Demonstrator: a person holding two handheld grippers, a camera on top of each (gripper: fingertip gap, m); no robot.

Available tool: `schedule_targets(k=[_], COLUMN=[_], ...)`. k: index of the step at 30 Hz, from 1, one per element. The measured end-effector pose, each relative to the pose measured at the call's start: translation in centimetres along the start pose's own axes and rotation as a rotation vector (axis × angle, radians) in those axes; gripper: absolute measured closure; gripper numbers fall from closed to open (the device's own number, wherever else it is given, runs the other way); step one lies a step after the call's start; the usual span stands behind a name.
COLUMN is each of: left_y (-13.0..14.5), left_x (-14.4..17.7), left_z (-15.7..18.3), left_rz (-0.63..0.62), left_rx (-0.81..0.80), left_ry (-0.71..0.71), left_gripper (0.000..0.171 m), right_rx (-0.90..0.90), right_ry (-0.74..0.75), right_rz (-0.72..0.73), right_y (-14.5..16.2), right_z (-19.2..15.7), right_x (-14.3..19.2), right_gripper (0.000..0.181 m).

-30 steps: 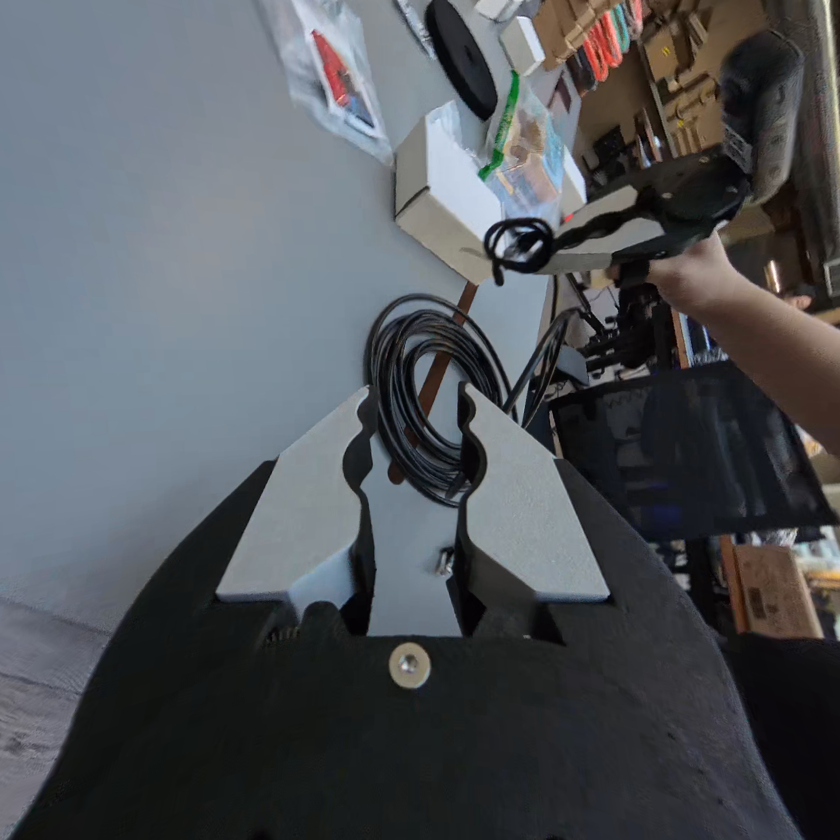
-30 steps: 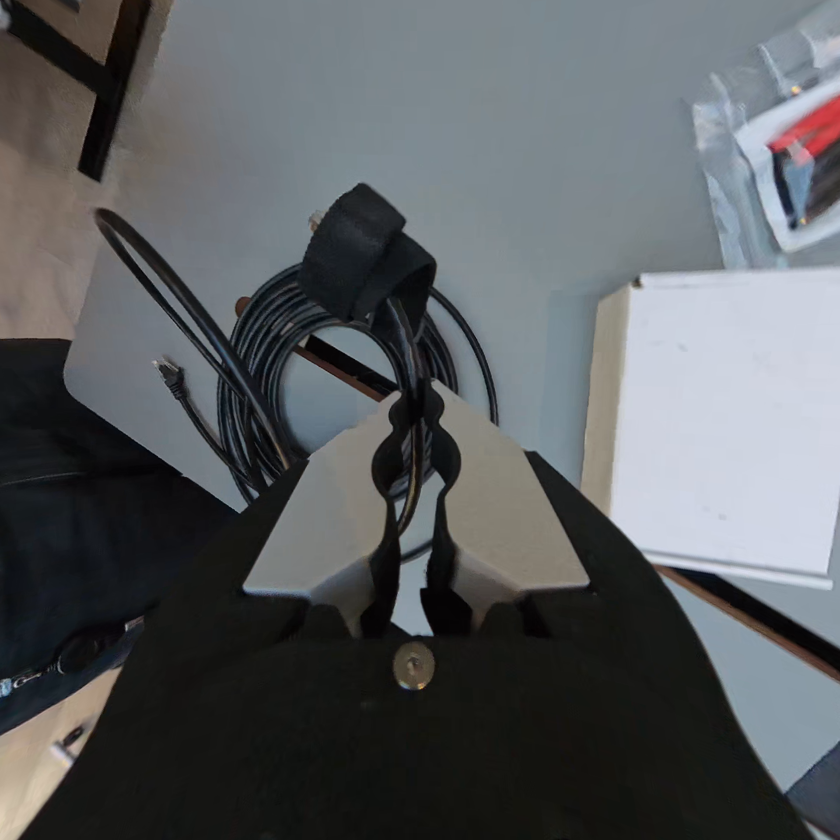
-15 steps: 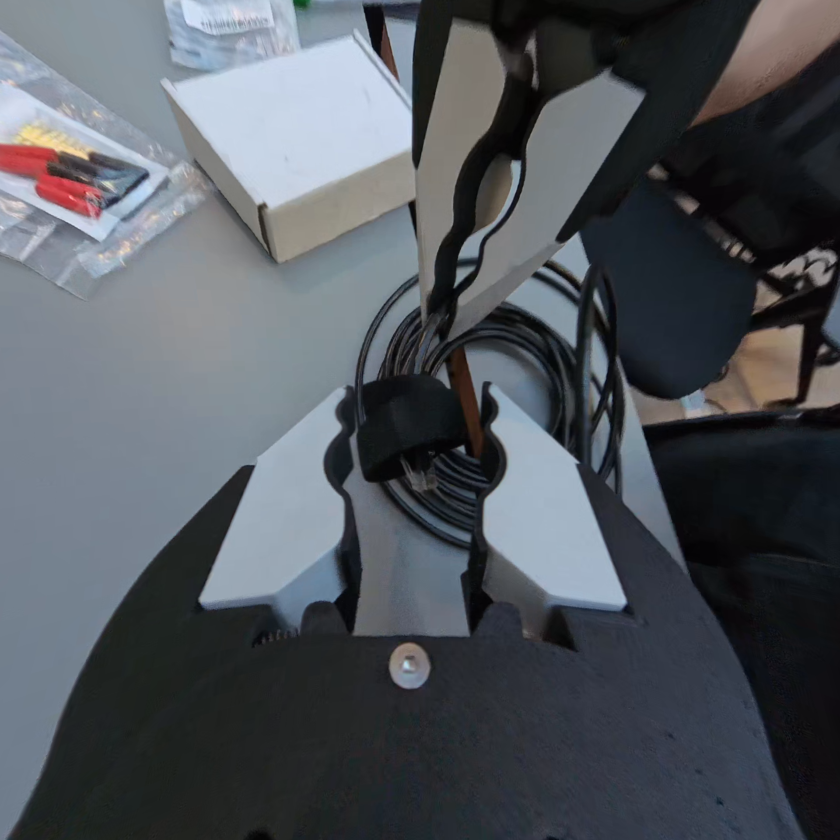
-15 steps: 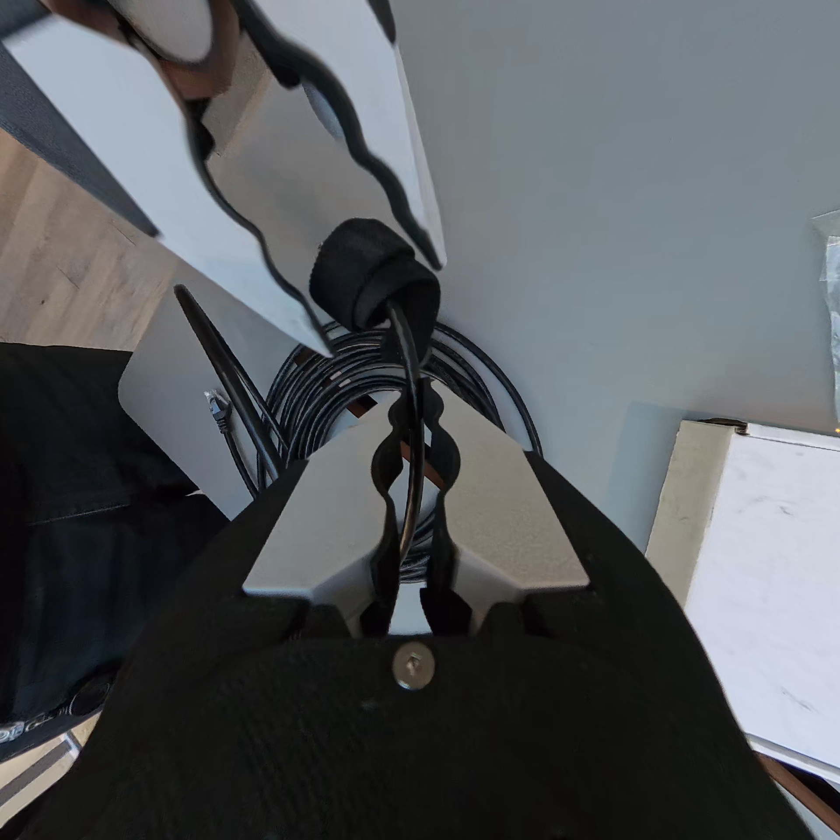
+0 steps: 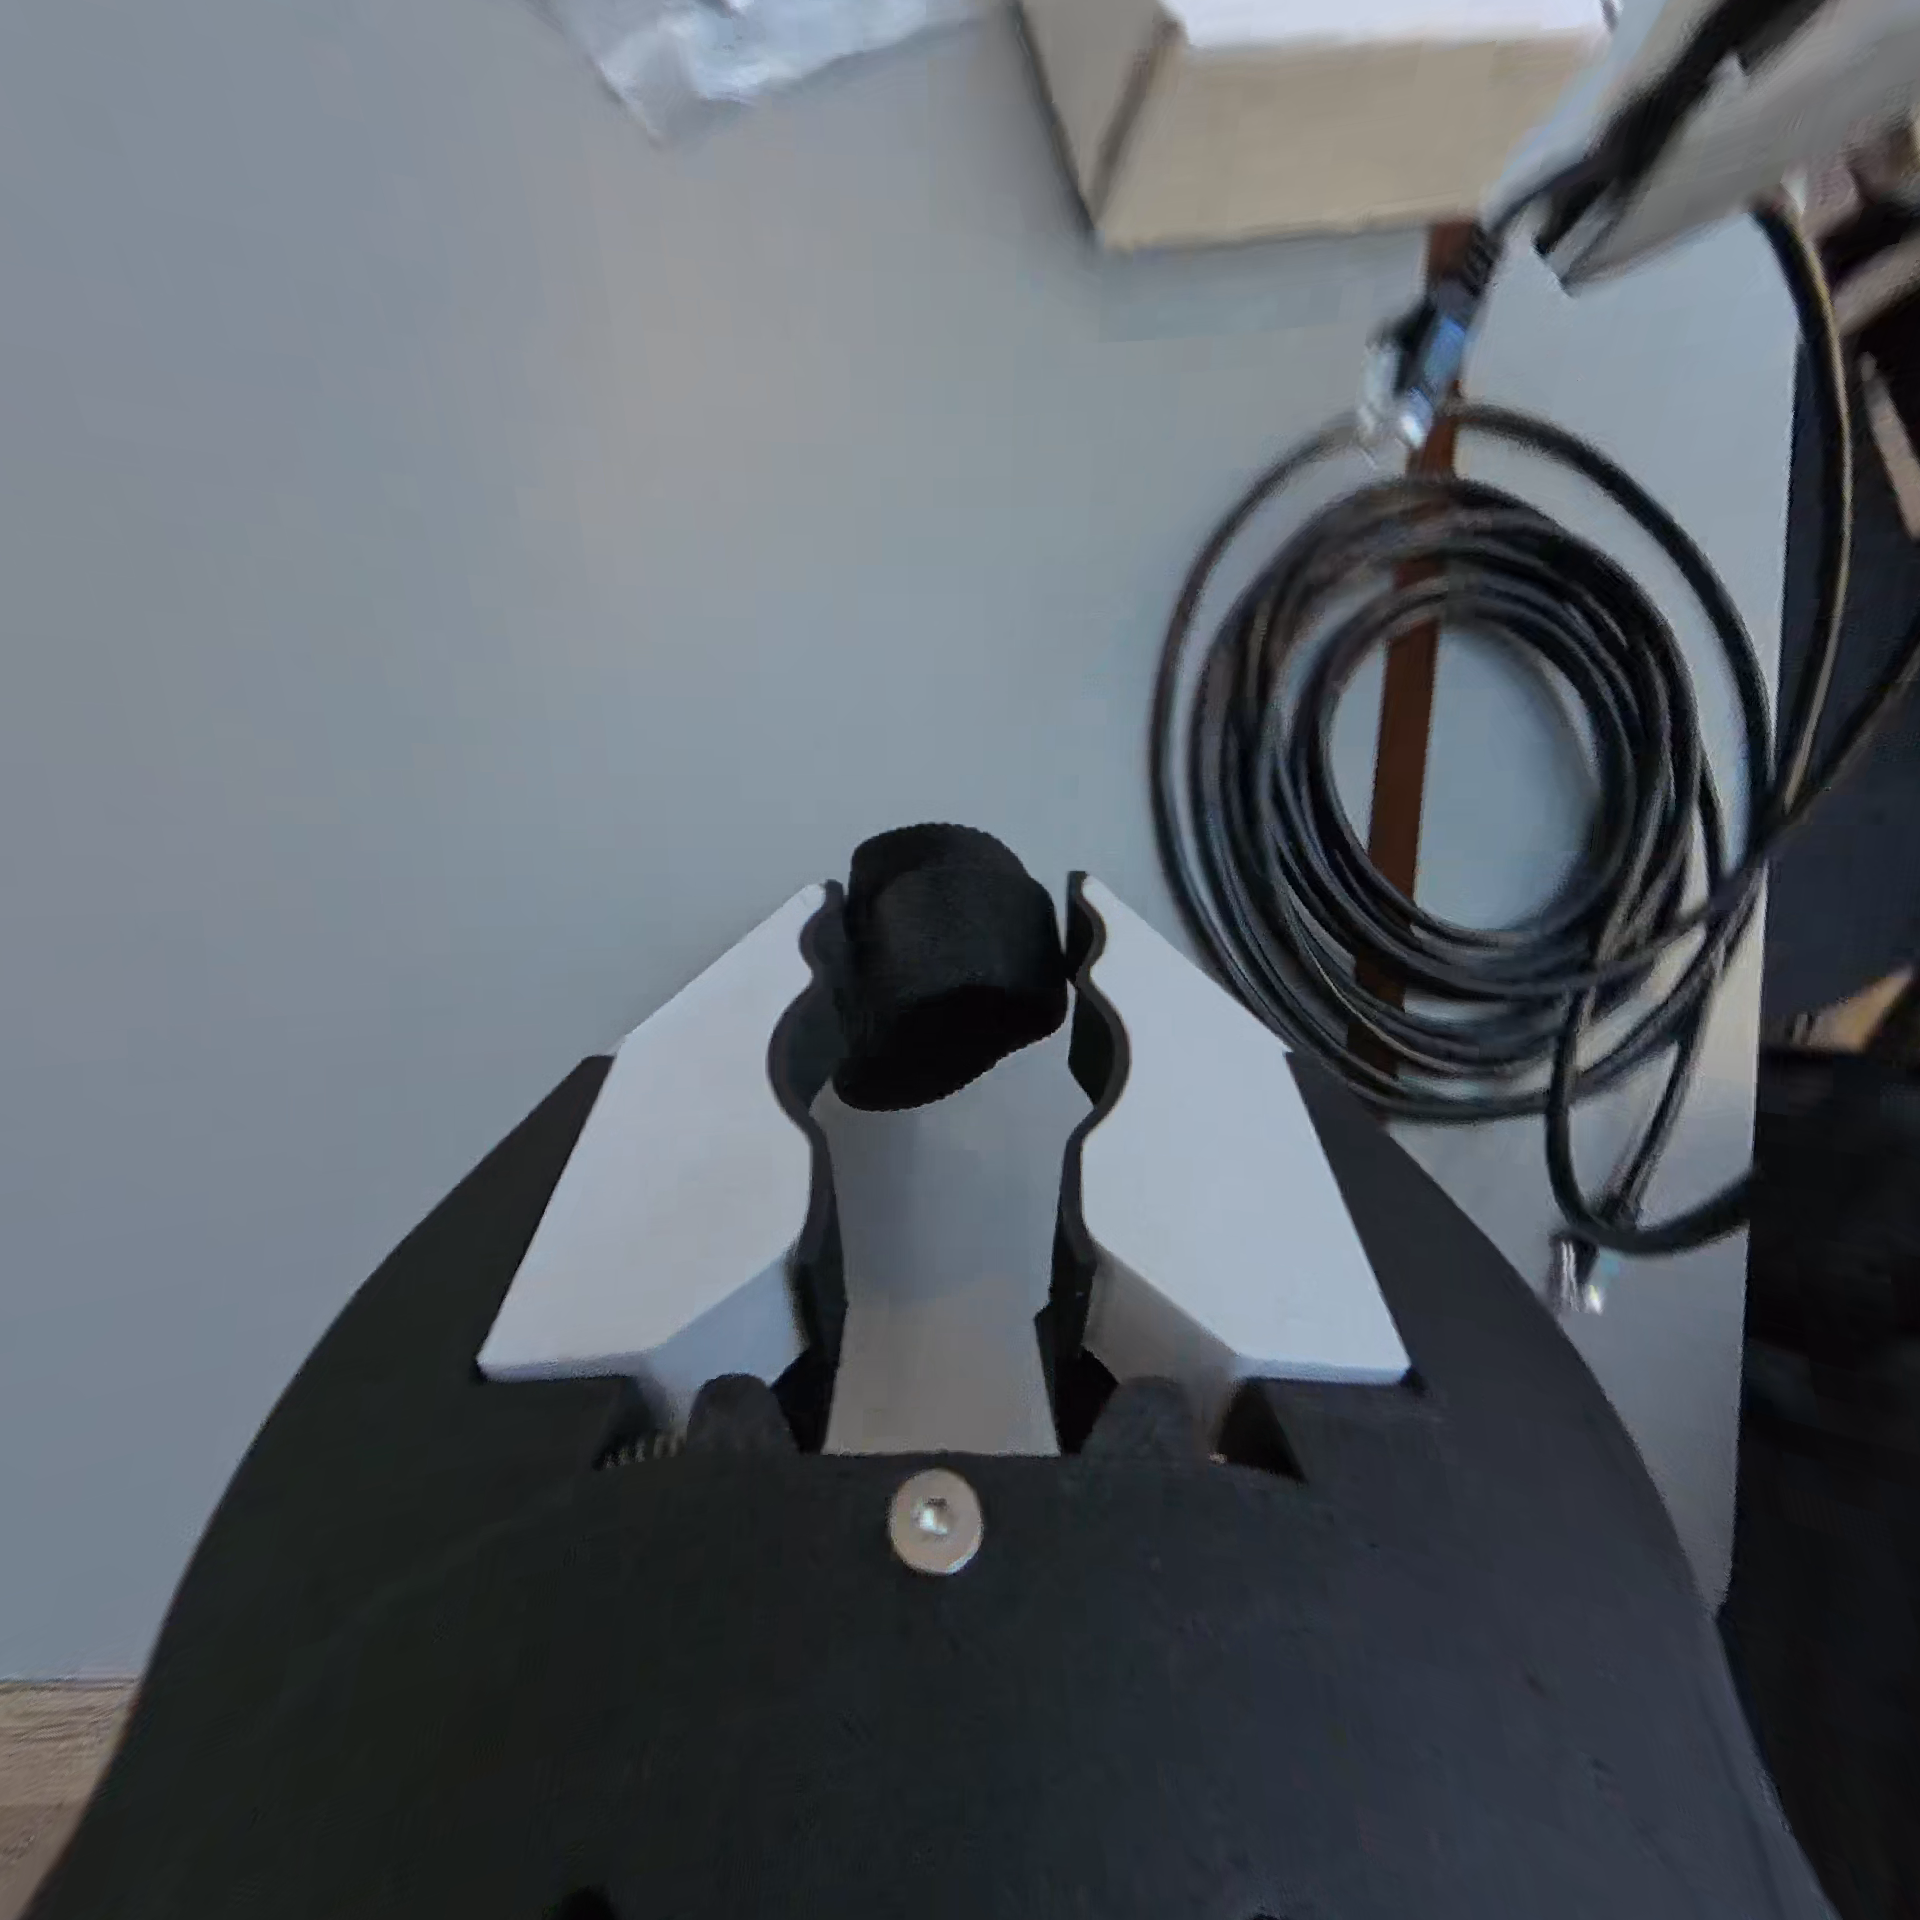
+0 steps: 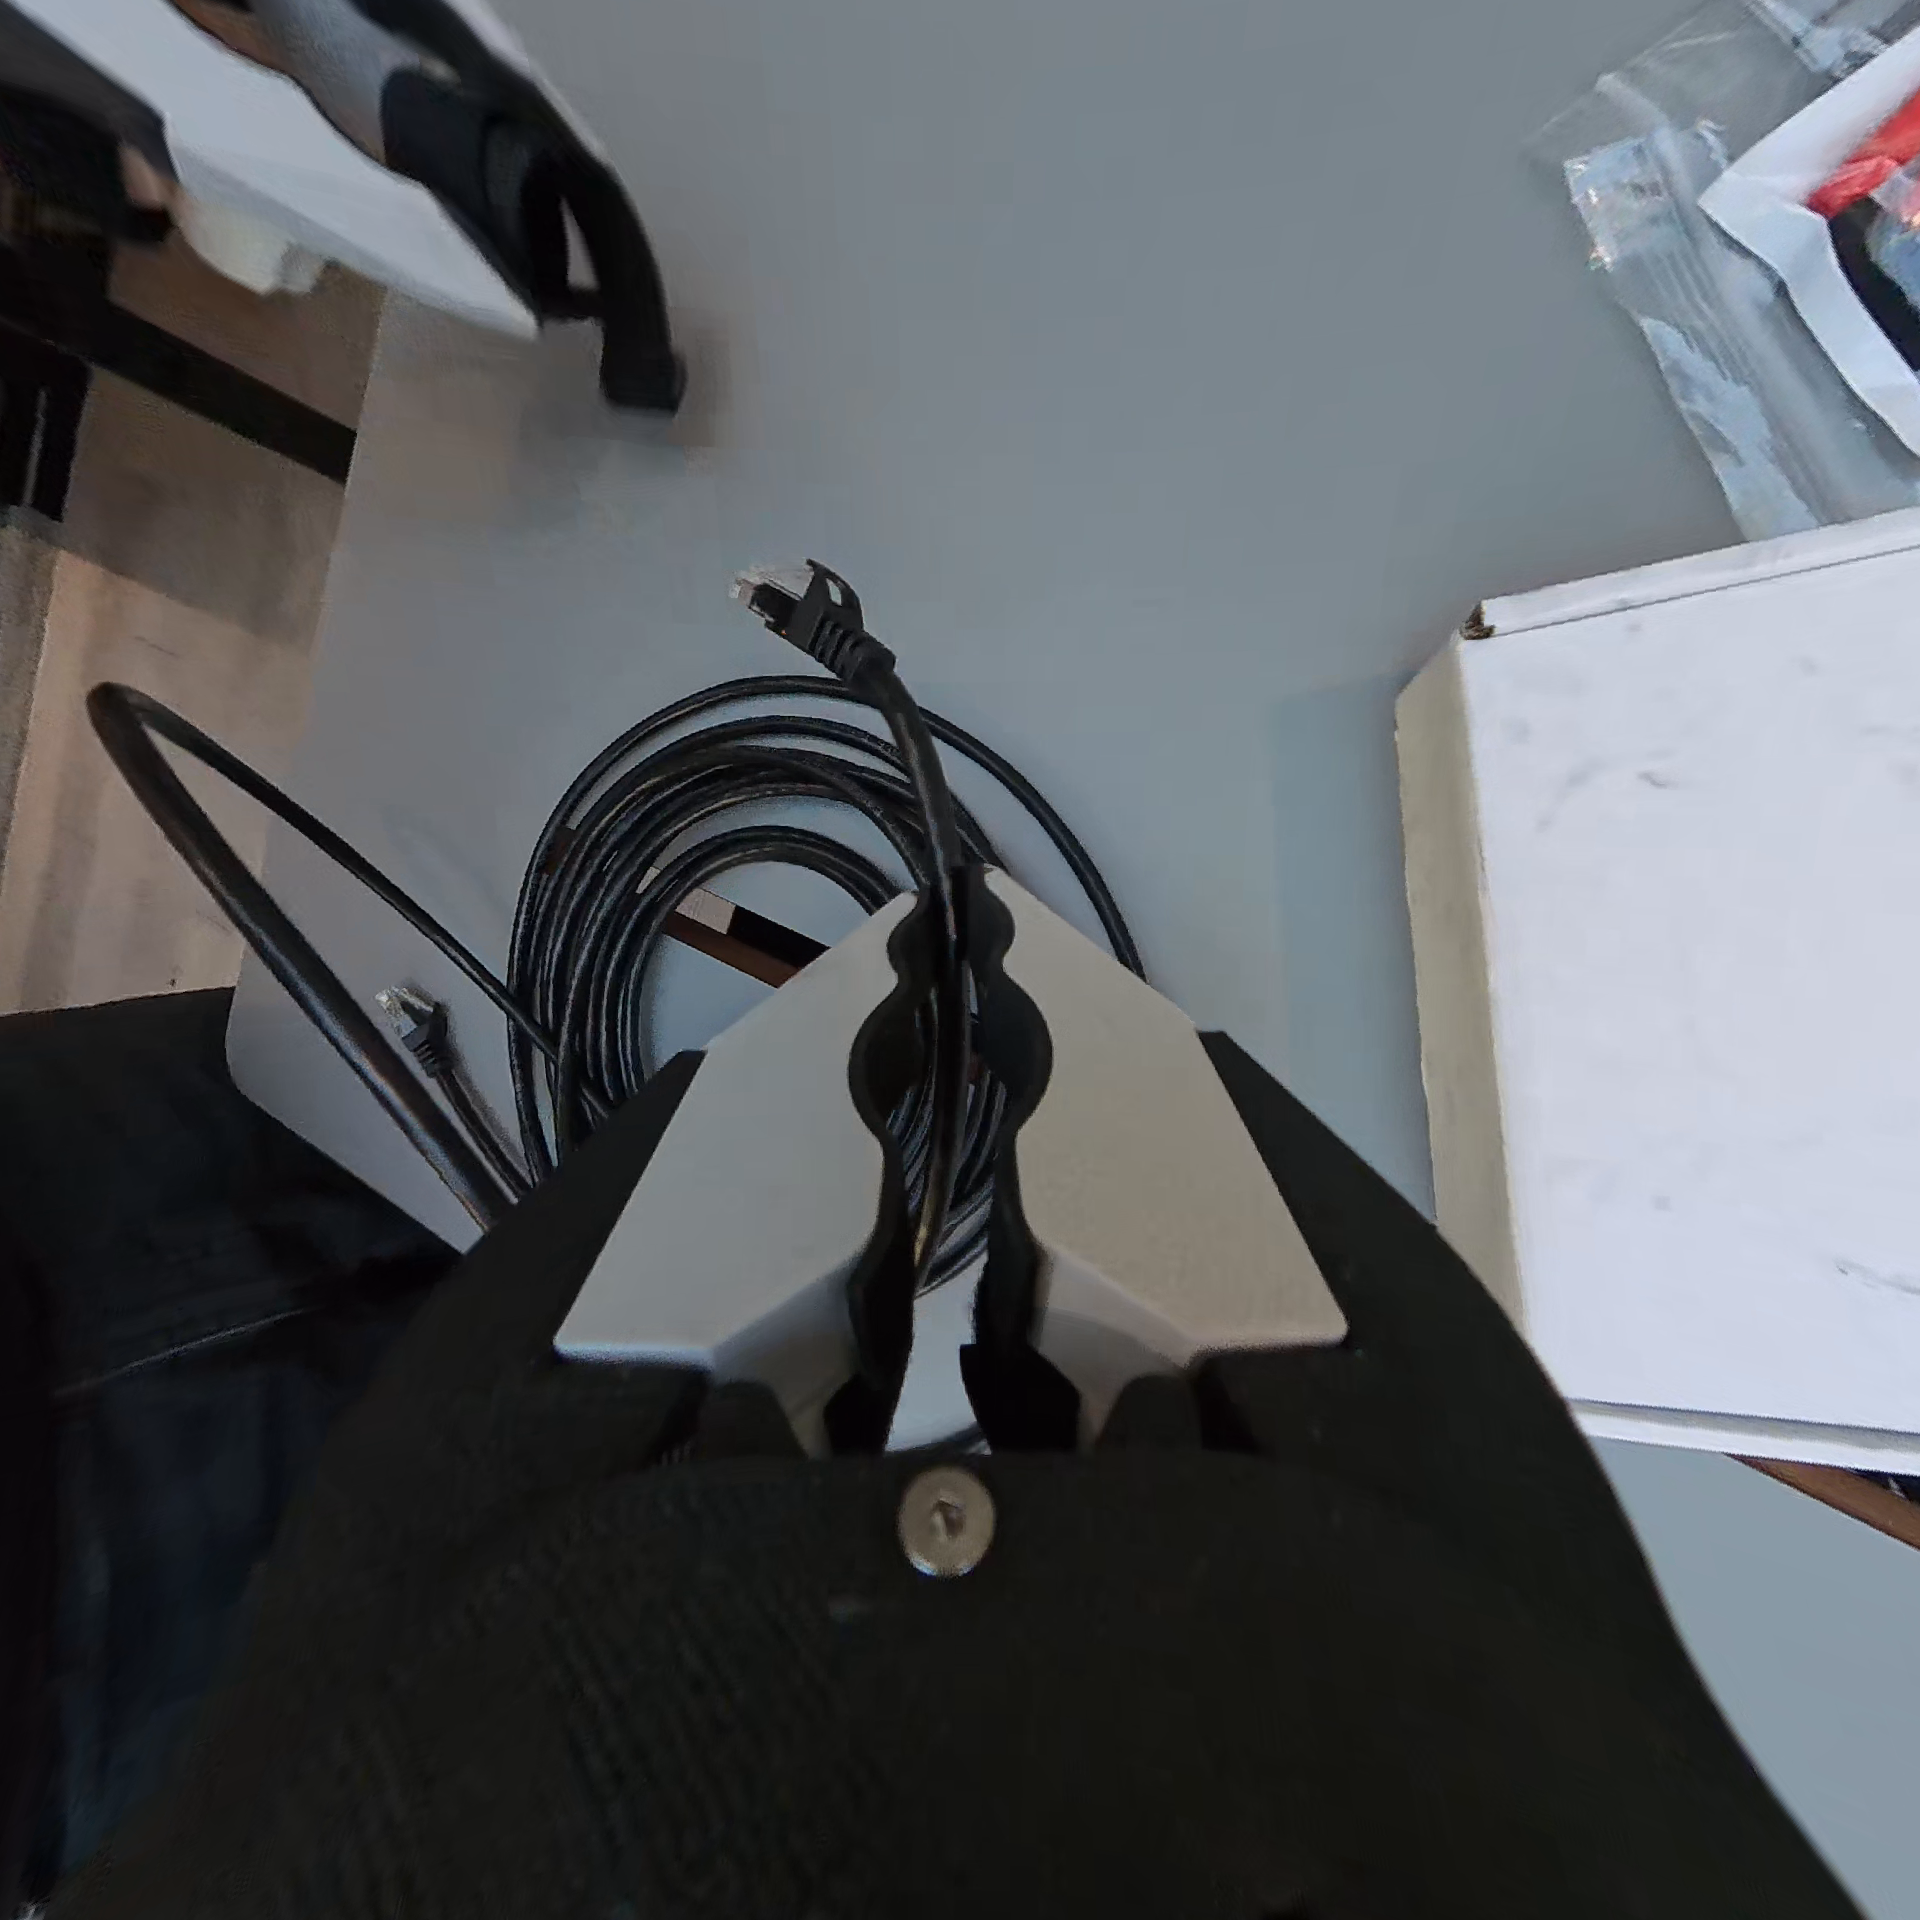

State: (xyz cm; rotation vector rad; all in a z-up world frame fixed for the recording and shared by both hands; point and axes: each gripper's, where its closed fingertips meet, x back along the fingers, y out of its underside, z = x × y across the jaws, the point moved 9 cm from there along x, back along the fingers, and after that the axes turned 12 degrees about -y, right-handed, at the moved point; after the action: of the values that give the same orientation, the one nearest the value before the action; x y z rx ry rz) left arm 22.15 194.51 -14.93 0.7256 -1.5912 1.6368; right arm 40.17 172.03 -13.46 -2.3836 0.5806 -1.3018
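Note:
My left gripper (image 5: 951, 902) is shut on a black hook-and-loop strap (image 5: 940, 987), rolled in a loop and held apart from the cable, above the grey table (image 5: 468, 571). In the right wrist view the left gripper shows at the upper left (image 6: 343, 197) with the strap (image 6: 582, 229) hanging from it. My right gripper (image 6: 943, 902) is shut on the black network cable a little behind its plug (image 6: 805, 608), which sticks up bare. The rest of the cable lies as a coil (image 6: 623, 935) on the table's corner. The coil (image 5: 1455, 821) is to the right of my left gripper.
A white cardboard box (image 6: 1683, 997) stands right of the coil and also shows in the left wrist view (image 5: 1299, 125). A clear plastic bag (image 6: 1766, 270) with red parts lies behind it. The cable's other plug (image 6: 416, 1023) hangs at the table's edge, with a dark chair beside it. Across from one pair of fingers to the other is roughly 20 cm.
The strap sat around the cable end in my right gripper. My left gripper closed on it and drew it off to the left. The plug now stands bare.

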Motion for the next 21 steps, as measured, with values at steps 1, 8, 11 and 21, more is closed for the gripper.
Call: schedule_targets(k=[1, 8, 11, 21], left_y=[-0.9, -8.1, -9.6, -6.9], left_x=[0.1, 3.7, 2.3, -4.4], left_z=[-1.4, -3.5, 2.9, 7.9], left_rz=[0.033, 0.219, 0.087, -0.197], left_rx=[0.061, 0.238, 0.036, -0.138], left_ry=[-0.014, 0.115, 0.367, 0.329], left_gripper=[0.119, 0.097, 0.101, 0.163], right_rx=[-0.007, 0.041, 0.109, -0.019], right_ry=[0.000, -0.011, -0.031, 0.062], right_rz=[0.011, 0.012, -0.011, 0.113], right_y=[0.0, -0.6, -1.8, -0.4], right_z=[0.0, -1.5, -2.2, -1.4], right_x=[0.0, -0.4, -0.9, 1.1], right_gripper=[0.179, 0.179, 0.179, 0.143])
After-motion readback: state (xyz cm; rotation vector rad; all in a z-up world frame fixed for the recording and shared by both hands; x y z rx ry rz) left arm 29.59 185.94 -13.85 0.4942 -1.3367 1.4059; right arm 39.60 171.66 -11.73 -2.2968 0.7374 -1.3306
